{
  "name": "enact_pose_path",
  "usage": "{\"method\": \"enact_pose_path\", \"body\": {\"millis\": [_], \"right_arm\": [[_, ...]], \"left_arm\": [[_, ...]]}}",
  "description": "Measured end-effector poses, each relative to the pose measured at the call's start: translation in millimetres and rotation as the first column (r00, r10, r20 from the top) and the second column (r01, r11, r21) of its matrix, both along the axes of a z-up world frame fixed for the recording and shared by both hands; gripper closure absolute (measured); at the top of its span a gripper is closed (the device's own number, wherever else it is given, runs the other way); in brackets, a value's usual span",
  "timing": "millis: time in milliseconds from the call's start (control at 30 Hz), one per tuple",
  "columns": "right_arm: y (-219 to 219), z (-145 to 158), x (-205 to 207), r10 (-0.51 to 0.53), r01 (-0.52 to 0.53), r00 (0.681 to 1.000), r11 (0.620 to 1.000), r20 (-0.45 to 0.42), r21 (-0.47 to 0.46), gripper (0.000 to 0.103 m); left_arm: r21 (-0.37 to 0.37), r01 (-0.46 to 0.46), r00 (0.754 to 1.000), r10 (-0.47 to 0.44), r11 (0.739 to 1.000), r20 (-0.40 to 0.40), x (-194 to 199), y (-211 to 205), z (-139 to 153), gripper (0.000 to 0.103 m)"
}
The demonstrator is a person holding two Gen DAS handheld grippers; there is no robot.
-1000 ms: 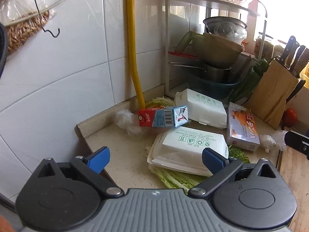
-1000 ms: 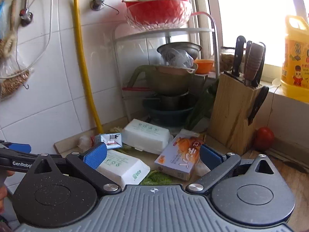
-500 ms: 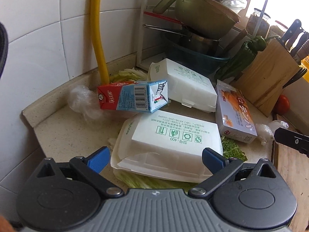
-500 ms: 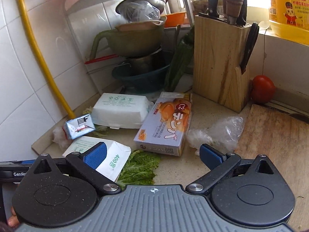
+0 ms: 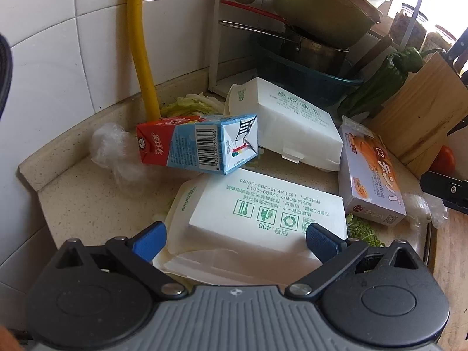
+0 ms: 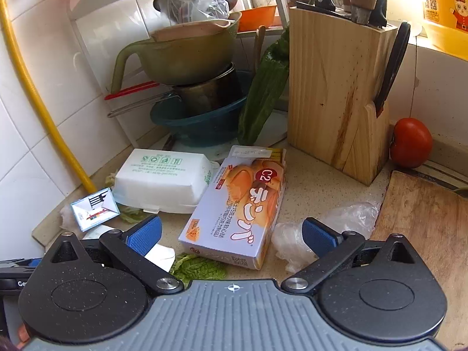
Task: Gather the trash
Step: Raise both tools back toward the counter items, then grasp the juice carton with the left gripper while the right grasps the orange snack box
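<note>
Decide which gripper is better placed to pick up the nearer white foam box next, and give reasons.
Left. The left gripper is open with the nearer foam box directly between its fingers. The right gripper is open too, but faces the snack box.

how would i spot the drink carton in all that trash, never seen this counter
Find the yellow pipe running down the tiled wall to the counter. At its foot lies the drink carton, on its side by two white foam boxes. It alone is red and blue, with a barcode.
</note>
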State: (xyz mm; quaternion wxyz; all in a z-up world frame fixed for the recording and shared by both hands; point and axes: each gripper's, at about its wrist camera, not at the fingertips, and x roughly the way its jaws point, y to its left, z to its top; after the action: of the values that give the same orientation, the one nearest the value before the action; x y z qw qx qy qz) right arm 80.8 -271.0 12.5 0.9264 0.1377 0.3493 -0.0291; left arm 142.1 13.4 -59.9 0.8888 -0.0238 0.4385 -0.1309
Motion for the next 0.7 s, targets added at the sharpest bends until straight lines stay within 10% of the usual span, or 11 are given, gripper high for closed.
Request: {"method": "enact_pose_path", "body": {"millis": [700], "right_arm": [[-25,-13,21,-0.025,0.025,0.999,1.0,-0.03,0.012,0.0]], "left_arm": [[-0.066,0.02,0.999,-0.023,0.998,-0.048,9,1,-9,0.001]]}}
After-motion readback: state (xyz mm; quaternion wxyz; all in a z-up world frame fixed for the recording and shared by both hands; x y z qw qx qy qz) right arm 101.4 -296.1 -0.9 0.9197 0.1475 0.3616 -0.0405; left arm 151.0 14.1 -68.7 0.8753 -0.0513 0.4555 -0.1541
